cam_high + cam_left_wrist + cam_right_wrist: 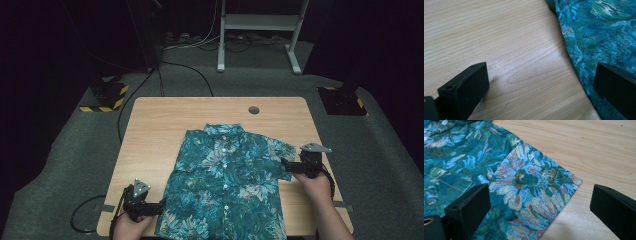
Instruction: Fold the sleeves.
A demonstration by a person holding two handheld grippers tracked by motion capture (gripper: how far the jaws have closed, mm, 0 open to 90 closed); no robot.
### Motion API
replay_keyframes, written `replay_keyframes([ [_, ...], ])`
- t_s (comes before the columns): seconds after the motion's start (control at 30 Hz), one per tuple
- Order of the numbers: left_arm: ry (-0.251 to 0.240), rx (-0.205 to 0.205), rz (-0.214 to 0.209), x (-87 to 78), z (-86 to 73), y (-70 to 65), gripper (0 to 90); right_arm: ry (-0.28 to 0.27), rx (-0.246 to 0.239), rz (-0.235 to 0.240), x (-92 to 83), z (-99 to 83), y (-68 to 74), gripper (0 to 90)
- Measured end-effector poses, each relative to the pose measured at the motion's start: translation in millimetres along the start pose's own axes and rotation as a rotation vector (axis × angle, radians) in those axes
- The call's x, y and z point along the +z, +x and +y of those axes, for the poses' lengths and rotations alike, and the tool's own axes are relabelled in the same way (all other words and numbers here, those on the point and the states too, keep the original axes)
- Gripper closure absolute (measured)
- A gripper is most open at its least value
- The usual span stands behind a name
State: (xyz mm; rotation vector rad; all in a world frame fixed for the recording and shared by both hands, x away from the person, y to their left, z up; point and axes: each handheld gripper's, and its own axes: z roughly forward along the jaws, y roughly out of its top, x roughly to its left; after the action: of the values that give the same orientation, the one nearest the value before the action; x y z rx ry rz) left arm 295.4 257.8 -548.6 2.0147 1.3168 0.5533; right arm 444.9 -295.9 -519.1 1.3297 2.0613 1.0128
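A teal flower-print short-sleeved shirt (225, 185) lies flat and buttoned on the wooden table (155, 130), collar away from me. My left gripper (159, 206) sits open at the shirt's lower left edge; in the left gripper view the shirt's side (599, 37) runs past the right jaw, with bare wood between the jaws. My right gripper (286, 165) is open at the shirt's right sleeve. The sleeve (534, 187) lies between its jaws in the right gripper view, its corner pointing right.
A small round grommet (254, 110) sits in the table near its far edge. Beyond the table stand a white frame (260, 30), floor cables and two black bases with yellow-black striped tape (105, 97). Bare wood lies left of the shirt and behind it.
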Motion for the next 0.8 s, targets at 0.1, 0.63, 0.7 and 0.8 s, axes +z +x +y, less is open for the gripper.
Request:
replay_keyframes([
  [0.1,0.001,0.001,0.000,0.0,0.0,0.1,0.4,0.003,0.004,-0.006,4.4,1.4,-1.3,3.7],
  [0.63,0.000,0.001,-0.001,0.0,0.0,0.1,0.4,0.012,0.035,-0.063,22.5,9.8,-8.8,13.1],
  [0.7,0.001,0.001,-0.001,0.0,0.0,0.1,0.4,0.008,0.042,-0.069,24.0,10.6,-10.4,14.4],
  [0.8,0.000,0.001,-0.001,0.0,0.0,0.1,0.5,0.015,0.054,-0.071,26.2,11.1,-11.9,17.4],
])
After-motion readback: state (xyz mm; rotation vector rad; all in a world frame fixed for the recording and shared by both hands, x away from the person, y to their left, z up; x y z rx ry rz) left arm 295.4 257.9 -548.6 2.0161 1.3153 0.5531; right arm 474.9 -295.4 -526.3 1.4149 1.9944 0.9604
